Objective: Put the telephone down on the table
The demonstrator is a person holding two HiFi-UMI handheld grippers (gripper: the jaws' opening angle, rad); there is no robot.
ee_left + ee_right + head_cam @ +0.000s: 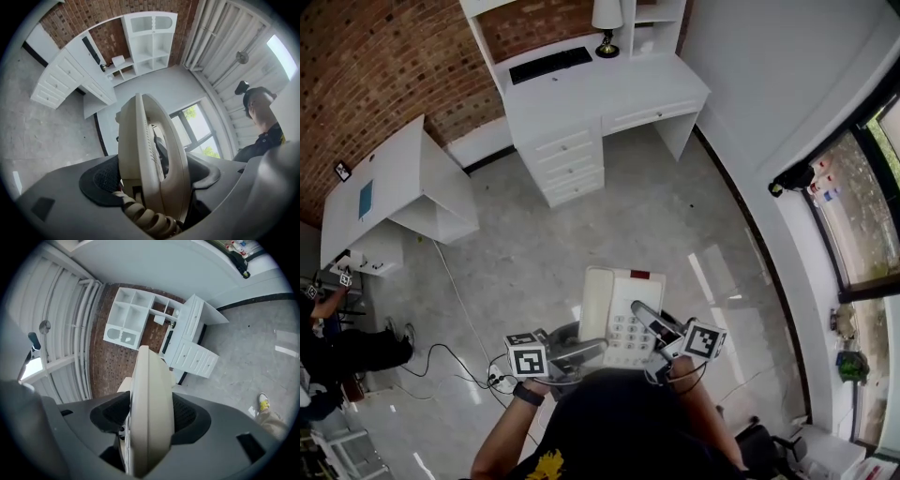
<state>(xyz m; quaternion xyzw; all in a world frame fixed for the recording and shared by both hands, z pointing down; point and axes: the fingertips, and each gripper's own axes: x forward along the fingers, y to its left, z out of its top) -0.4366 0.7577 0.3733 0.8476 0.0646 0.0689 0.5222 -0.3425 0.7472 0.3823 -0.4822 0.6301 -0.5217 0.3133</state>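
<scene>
Cream telephone (619, 302), red patch (639, 275) unreadable

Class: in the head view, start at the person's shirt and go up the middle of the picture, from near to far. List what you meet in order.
dark shirt → telephone → grey floor → white desk → black keyboard → brick wall
</scene>
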